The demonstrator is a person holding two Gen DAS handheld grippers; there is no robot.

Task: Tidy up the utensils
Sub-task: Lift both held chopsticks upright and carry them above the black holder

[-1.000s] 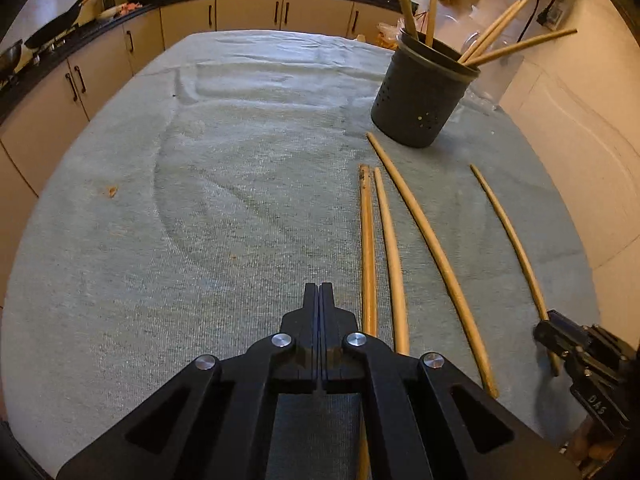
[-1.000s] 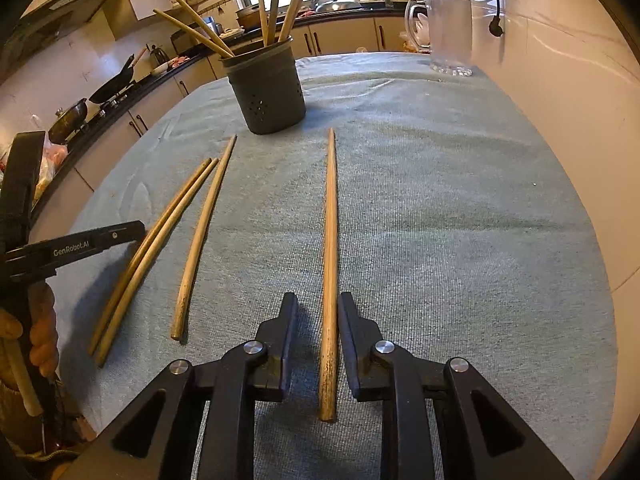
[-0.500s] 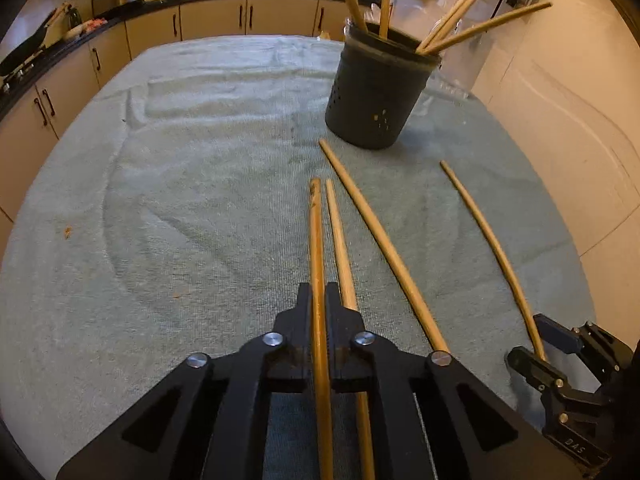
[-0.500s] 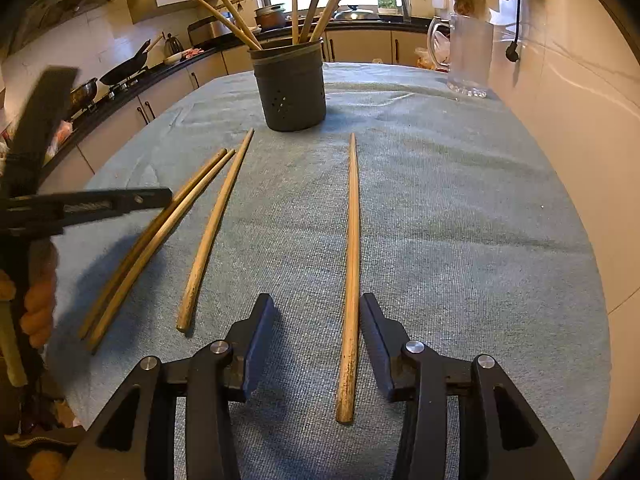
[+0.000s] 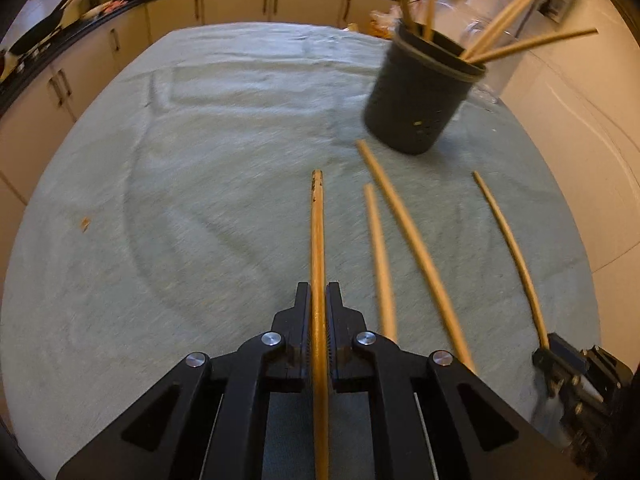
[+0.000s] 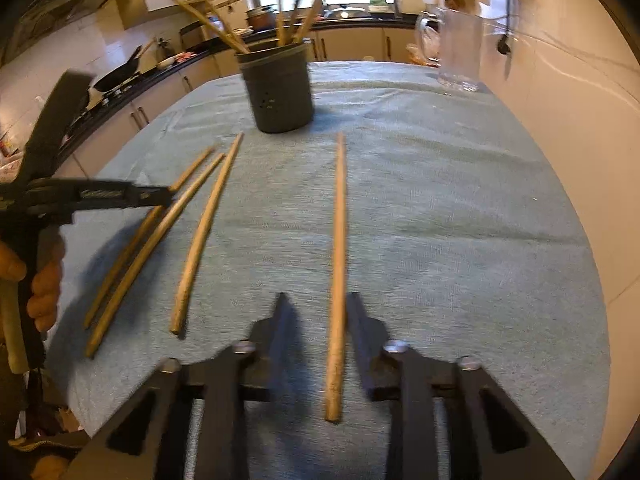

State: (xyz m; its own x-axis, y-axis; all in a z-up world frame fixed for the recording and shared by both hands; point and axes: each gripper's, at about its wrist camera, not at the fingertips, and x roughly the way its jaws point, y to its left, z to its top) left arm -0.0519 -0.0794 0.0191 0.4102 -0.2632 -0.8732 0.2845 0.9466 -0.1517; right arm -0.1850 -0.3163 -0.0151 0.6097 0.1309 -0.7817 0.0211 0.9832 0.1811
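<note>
Left gripper [image 5: 318,300] jaws clamp one chopstick [image 5: 317,240] lengthwise, ready for the holder [image 5: 416,100]. Right gripper [image 6: 316,308] jaws are closing astride another stick [image 6: 338,260], the right one touching it.

left tool [image 5: 319,300]: black, silver screws | right tool [image 6: 316,312]: black, silver screws

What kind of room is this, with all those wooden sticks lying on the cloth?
It looks like a home kitchen. Cream cabinets under a dark countertop run along the far wall, a black pan sits on a stove, and a dark utensil holder stands on the cloth-covered table.
</note>
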